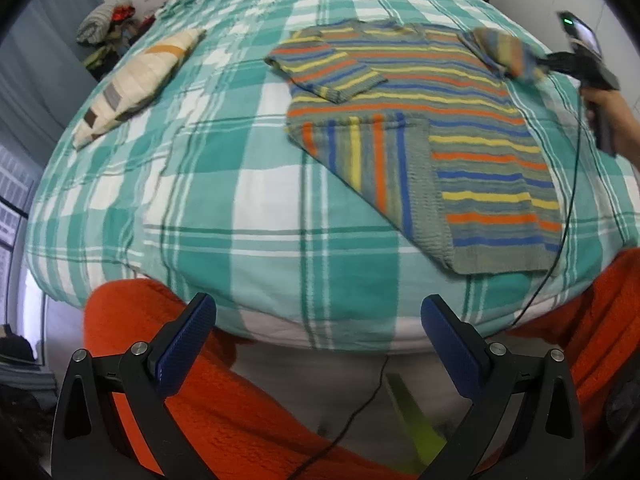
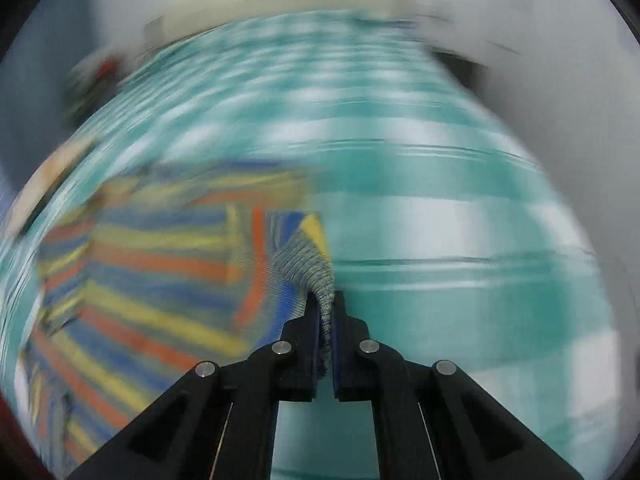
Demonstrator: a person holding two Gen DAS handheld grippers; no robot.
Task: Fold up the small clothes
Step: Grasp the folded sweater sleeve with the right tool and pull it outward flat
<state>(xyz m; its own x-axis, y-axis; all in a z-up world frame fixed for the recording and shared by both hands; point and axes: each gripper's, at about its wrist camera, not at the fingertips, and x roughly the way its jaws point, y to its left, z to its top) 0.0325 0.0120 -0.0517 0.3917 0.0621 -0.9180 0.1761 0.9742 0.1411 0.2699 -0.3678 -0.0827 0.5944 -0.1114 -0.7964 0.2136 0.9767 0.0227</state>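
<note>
Angling downward, right gripper (image 2: 325,300) pinches the striped sweater's (image 1: 420,92) sleeve; left gripper (image 1: 318,316) hangs empty, fingers apart

striped sweater (image 1: 420,120), partly folded, on bed

Your right gripper (image 2: 326,300) pinches a grey ribbed edge of the striped sweater (image 2: 160,264) between closed fingers (image 2: 310,336), above the blurred teal checked bedspread (image 2: 460,240).

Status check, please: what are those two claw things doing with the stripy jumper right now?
Right gripper shut on sleeve of striped sweater. Left gripper open, empty, off the bed's edge. Pillow well clear.
</note>
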